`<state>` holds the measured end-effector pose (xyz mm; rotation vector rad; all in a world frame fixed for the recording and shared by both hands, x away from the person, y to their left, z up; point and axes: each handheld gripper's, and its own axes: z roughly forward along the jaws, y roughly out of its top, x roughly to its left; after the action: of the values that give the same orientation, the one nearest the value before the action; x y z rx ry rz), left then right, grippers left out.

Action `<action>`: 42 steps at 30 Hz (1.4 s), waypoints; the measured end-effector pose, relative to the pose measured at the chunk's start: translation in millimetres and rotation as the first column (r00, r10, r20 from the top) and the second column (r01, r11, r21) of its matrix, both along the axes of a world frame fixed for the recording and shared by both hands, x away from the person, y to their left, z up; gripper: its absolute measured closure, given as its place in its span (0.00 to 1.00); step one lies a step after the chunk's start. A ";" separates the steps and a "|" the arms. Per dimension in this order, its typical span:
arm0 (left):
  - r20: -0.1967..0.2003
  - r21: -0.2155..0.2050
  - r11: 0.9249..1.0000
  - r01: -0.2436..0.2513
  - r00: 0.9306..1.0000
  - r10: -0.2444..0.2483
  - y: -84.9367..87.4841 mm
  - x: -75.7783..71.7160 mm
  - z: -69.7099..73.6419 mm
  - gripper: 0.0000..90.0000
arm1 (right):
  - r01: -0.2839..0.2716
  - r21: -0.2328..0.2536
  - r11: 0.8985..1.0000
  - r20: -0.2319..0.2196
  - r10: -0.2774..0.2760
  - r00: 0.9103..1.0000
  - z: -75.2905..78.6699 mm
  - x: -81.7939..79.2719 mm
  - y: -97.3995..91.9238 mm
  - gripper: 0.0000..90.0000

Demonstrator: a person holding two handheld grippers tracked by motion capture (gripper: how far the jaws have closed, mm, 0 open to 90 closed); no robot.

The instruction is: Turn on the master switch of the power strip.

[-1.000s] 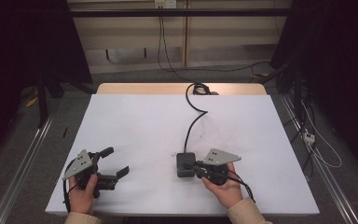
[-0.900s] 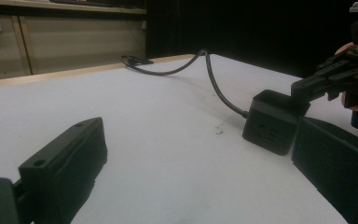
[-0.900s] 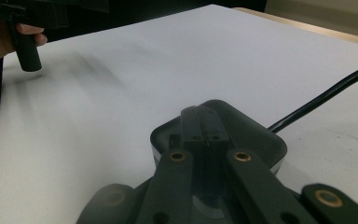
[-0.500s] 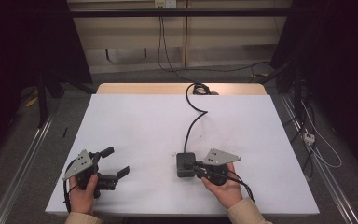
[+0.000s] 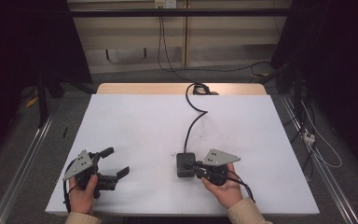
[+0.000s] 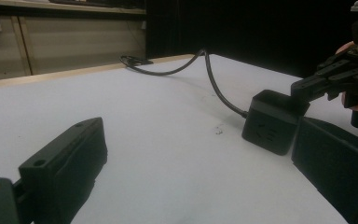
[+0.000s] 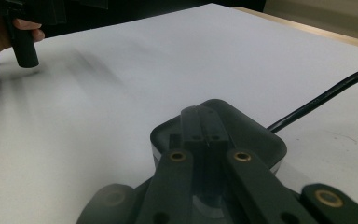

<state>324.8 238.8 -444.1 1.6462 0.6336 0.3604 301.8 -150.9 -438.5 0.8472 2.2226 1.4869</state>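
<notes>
A black cube-shaped power box (image 5: 185,164) sits on the white table (image 5: 135,121) near the front, and its black cable (image 5: 193,123) runs to the far edge. My right gripper (image 5: 196,167) is shut, its tips together on the box's near top edge; in the right gripper view the closed jaws (image 7: 199,122) lie over the box's top (image 7: 256,135). Nothing is visibly pinched between them. My left gripper (image 5: 115,162) rests at the front left, open and with nothing in it, well apart from the box. The left gripper view looks between its spread jaws (image 6: 200,135) at the box (image 6: 272,121).
The cable coils at the table's far wooden edge (image 5: 198,87). Dark curtains and stands flank the table, and loose cables lie on the floor at the right (image 5: 317,144). A bare white surface stretches between the two grippers and beyond them.
</notes>
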 end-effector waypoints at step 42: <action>0.007 -0.002 1.000 0.004 1.000 -0.004 0.7 -0.7 0.6 0.03 | 0.013 0.009 1.000 0.004 -0.013 1.000 -1.7 -1.1 0.5 1.00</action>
<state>324.0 239.5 -443.5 1.6439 0.6256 0.3621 300.7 -150.5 -440.1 0.8596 2.2047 1.4925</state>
